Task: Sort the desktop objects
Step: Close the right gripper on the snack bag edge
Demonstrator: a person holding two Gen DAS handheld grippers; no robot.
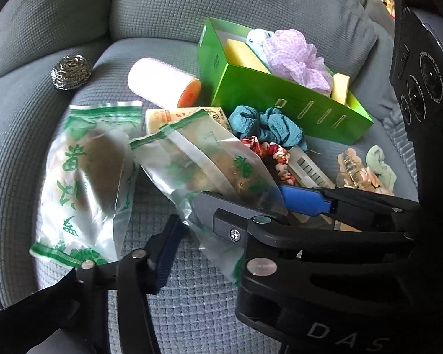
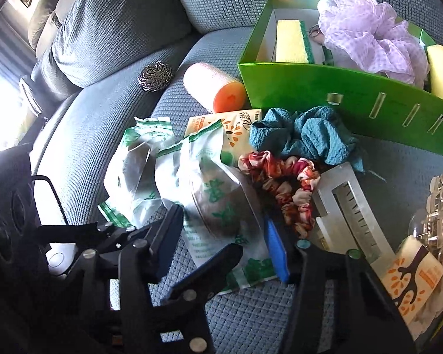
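A clear snack packet with green print [image 1: 198, 159] [image 2: 218, 206] lies on the grey sofa seat. Both grippers straddle it with their fingers interleaved. My left gripper [image 1: 229, 206] has the packet's lower end between its pads, and the packet's edges meet both pads. My right gripper [image 2: 221, 216] holds the same packet, bowed up between its blue pads. One finger [image 1: 227, 221] of the right gripper shows under the film in the left wrist view. A left-gripper finger [image 2: 215, 262] lies across the packet's bottom edge. A second, matching packet [image 1: 82, 177] [image 2: 133, 171] lies free to the left.
A green box [image 1: 265, 94] [image 2: 310, 88] behind holds yellow sponges and a lilac mesh puff. Around it lie a pink roller [image 2: 209, 85], a steel scourer [image 2: 155, 76], a tissue pack [image 2: 239, 126], a teal cloth [image 2: 310, 135], a red scrunchie [image 2: 280, 183], a metal comb [image 2: 348, 206] and a hair claw [image 2: 440, 206].
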